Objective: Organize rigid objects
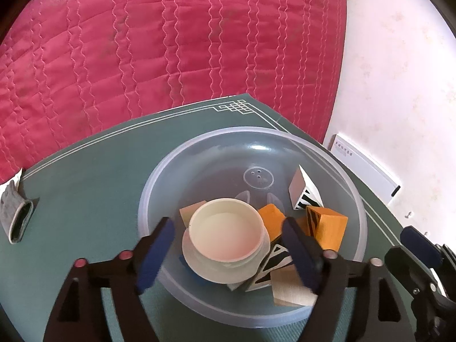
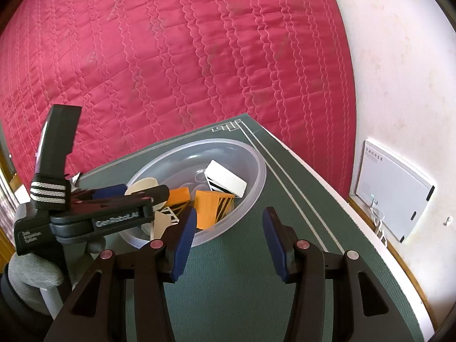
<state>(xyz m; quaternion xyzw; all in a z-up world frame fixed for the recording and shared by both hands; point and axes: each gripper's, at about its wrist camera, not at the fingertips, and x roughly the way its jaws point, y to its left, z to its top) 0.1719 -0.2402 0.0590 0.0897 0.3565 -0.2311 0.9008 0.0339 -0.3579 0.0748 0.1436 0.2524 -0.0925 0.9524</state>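
**Blue-padded jaws spread over a bowl of blocks**

Black gripper arms with blue pads fill the foreground as the left gripper (image 1: 228,245) points steeply down into a clear plastic bowl (image 1: 353,196) on a green mat (image 1: 85,193). Its jaws stand wide apart, one pad either side of a cream cup (image 1: 226,229) without pressing on it. That cup sits upright in the bowl, atop a pale disc, among orange blocks (image 1: 330,228), plain wooden blocks (image 1: 290,287) and black-and-white striped pieces (image 1: 305,193).

From the right wrist, the right gripper (image 2: 229,245) hovers over bare mat just beside the bowl, jaws parted with nothing between them; its left pad overlaps the bowl's near rim in the view, though contact cannot be told. Only this view shows the left gripper from the side, with a grey-gloved hand (image 2: 34,270) below it and a strap around its handle. Only the left wrist view shows a grey glove (image 1: 17,216) lying on the mat, well apart from the bowl on the far side from the right gripper. Behind the bowl stretches a pink quilted bedspread (image 1: 171,42); a white box (image 2: 393,191) lies beyond the mat's edge.
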